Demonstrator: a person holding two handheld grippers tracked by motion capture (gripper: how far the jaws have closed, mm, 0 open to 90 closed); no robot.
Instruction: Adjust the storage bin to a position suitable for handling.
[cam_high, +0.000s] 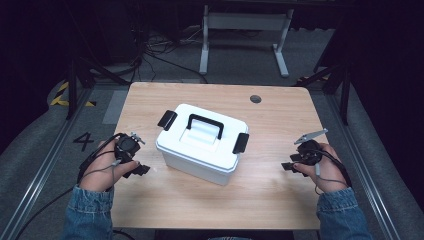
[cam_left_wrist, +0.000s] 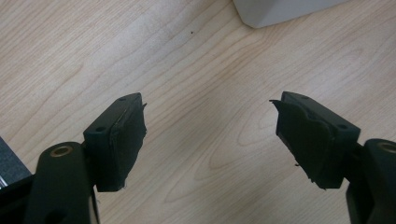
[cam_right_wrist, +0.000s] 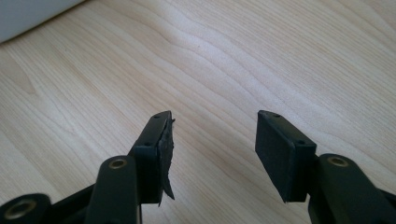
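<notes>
Left tongs (cam_high: 141, 170): jaws spread wide, nothing between them, held low over bare wood just left of the white box (cam_high: 202, 143). In the left gripper view a corner of the box shows at the top edge. Right tongs (cam_high: 286, 166): jaws apart, empty, held well right of the box and pointing toward it.

Box sits near the middle of the surface (cam_high: 270, 190), turned at a slant to its edges. Lid on; black handle (cam_high: 205, 125) lying on top; black latch (cam_high: 167, 120) at the far left end and another at the near right end.

Surface: light wood grain, with a round grey grommet (cam_high: 255, 99) near the far edge.

Room: dark, grey floor, loose cables (cam_high: 150, 52), white frame legs (cam_high: 243, 37) behind, yellow-black tape (cam_high: 62, 95) at left.
</notes>
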